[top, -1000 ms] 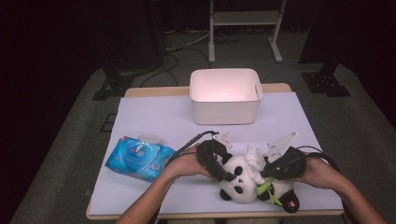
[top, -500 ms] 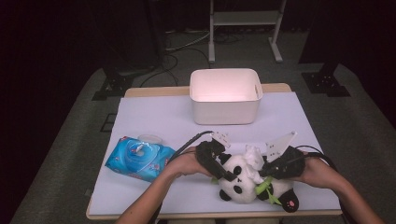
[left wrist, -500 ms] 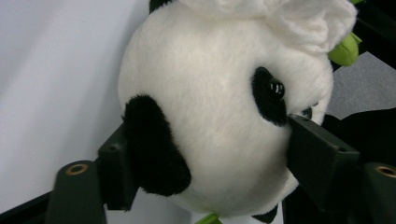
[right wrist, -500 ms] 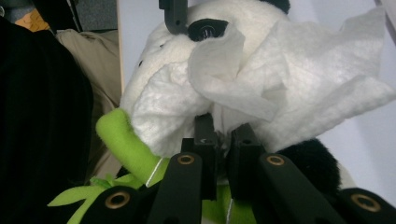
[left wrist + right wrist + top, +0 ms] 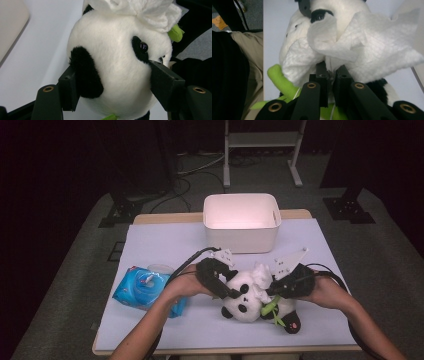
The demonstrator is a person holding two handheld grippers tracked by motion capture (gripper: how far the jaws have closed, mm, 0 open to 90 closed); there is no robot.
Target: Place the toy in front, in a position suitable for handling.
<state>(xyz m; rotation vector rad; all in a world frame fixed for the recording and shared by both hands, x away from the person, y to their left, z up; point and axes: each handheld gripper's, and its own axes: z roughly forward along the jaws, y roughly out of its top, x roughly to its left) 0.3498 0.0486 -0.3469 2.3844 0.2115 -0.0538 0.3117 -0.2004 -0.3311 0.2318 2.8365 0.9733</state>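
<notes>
Left hand-held gripper (image 5: 113,82) clamps panda (image 5: 117,67); right hand-held gripper (image 5: 331,75) pinches tissue (image 5: 367,47).

**A lit table in a dark room**

A rectangular table with a pale wooden edge (image 5: 150,218) stands on a grey carpeted floor (image 5: 65,285). A light lavender-white sheet (image 5: 160,245) covers most of the tabletop. Light falls from above on the table and the carpet around it, while the far side of the room sinks into near blackness.

Behind the table a white metal frame with two legs and a crossbar (image 5: 262,140) rests on the carpet. Black cables (image 5: 192,170) trail across the floor beside it. Dark stand feet (image 5: 117,212) sit at the left, and another dark base (image 5: 350,207) at the right.
</notes>
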